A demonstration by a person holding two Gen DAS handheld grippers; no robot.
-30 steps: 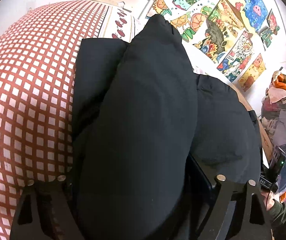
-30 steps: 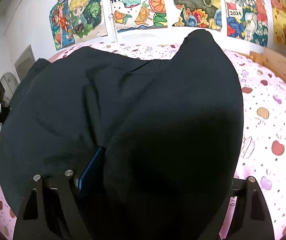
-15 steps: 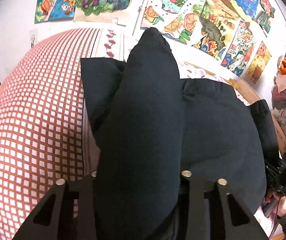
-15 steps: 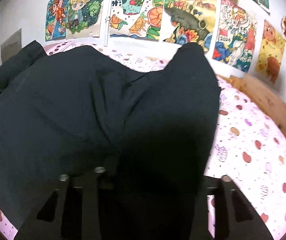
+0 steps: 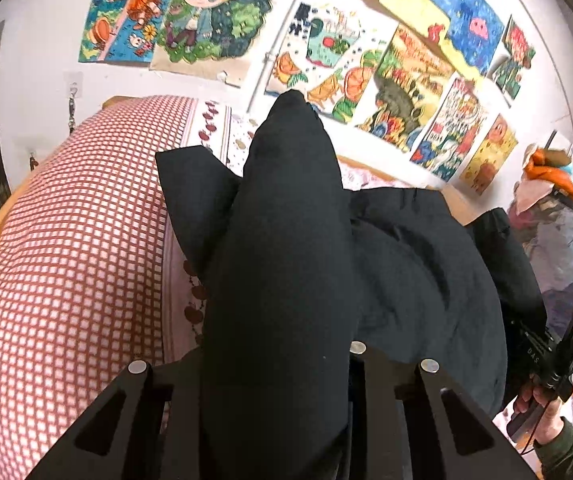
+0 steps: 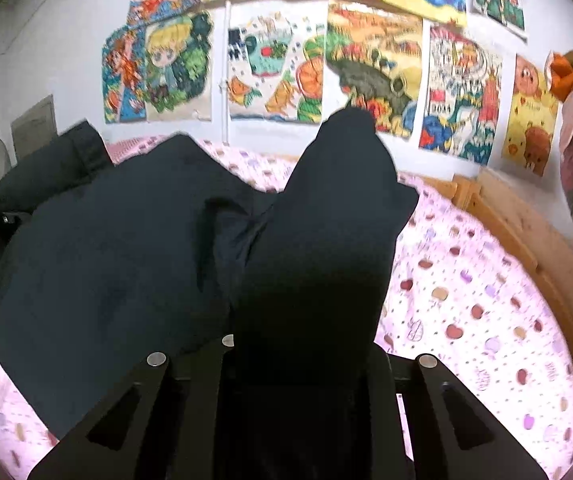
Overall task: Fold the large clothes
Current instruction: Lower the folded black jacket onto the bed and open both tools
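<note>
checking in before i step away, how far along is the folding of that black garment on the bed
Early to midway. Done: both corners are picked up, since the left hand-held gripper and right hand-held gripper each clamp a bunch of the black garment. In hand: the cloth hangs lifted between them above the pink sheet, beside the checked quilt. Left: laying it flat and making neat folds; no tidy fold shows.

Left tongs (image 5: 282, 360): 2 fingers closed on a raised fold of the black garment (image 5: 286, 240) | Right tongs (image 6: 306, 356): 2 fingers likewise clamped on a raised fold | Right hand (image 5: 542, 408): gripping its handle
</note>
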